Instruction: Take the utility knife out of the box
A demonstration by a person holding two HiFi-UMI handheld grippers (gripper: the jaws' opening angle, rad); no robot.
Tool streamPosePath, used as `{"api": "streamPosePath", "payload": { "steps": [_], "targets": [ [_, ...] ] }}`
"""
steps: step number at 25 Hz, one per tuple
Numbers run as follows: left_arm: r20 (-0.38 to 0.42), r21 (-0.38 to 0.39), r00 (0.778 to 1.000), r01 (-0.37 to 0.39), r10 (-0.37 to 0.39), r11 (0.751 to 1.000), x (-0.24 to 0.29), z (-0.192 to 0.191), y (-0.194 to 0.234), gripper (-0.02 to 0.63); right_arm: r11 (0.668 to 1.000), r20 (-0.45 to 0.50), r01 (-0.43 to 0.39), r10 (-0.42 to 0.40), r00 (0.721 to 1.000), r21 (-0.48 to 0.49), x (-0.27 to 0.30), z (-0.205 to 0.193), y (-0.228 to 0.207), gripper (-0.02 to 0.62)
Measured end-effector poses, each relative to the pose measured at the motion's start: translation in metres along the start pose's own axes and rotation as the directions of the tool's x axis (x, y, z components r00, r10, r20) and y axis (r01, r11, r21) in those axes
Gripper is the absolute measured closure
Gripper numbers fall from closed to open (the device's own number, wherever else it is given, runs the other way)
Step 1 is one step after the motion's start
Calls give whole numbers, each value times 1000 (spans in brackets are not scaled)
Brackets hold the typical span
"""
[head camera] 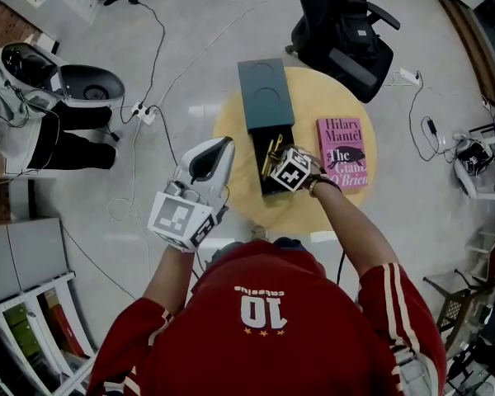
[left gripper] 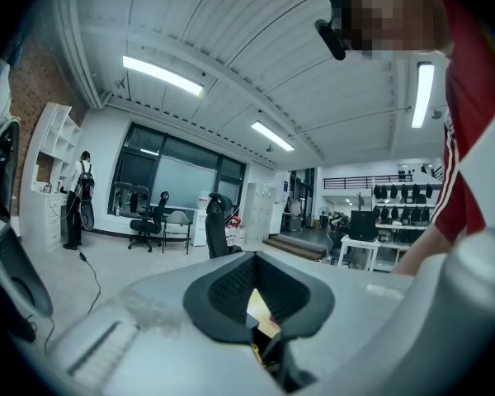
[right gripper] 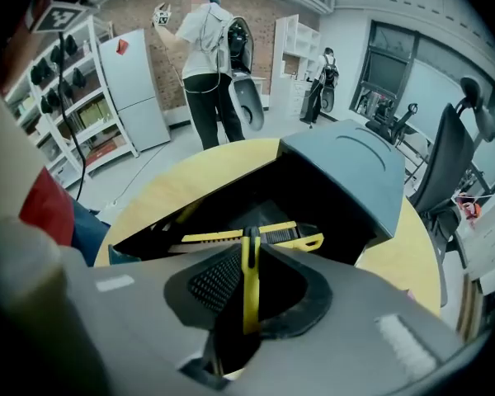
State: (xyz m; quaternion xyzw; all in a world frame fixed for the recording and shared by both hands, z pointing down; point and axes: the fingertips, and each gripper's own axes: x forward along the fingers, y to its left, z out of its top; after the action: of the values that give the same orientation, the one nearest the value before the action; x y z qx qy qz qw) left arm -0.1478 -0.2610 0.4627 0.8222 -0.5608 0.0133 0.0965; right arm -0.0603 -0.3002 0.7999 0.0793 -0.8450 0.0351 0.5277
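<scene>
A dark teal box (head camera: 264, 89) lies on the round yellow table (head camera: 231, 130), its black tray (right gripper: 231, 192) pulled out toward me. My right gripper (head camera: 280, 170) reaches steeply down into the tray. In the right gripper view its pads (right gripper: 219, 279) are shut on a yellow utility knife (right gripper: 249, 291) that stands on edge between them. A second yellow and black knife (right gripper: 260, 238) lies flat across the tray just beyond. My left gripper (head camera: 208, 159) hovers at the table's left edge, shut and empty, pointing about level into the room.
A pink book (head camera: 342, 151) lies on the table right of the box. The teal sleeve (right gripper: 355, 167) covers the tray's far end. Cables, an office chair (head camera: 346, 35) and a seated person (head camera: 33, 106) surround the table.
</scene>
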Motion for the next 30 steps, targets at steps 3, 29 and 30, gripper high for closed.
{"api": "streamPosePath", "payload": {
  "steps": [3, 29, 30],
  "targets": [
    [4, 4, 1000, -2, 2, 1000, -1, 2, 1, 603, 1000, -2, -8, 8, 1000, 1, 0, 1, 0, 541],
    [56, 73, 994, 93, -97, 993, -49, 40, -43, 603, 903, 522, 250, -409, 748, 349, -277, 75, 21, 543],
    [58, 74, 993, 99, -103, 992, -49, 41, -46, 603, 896, 543, 260, -429, 722, 361, -295, 76, 25, 542]
  ]
}}
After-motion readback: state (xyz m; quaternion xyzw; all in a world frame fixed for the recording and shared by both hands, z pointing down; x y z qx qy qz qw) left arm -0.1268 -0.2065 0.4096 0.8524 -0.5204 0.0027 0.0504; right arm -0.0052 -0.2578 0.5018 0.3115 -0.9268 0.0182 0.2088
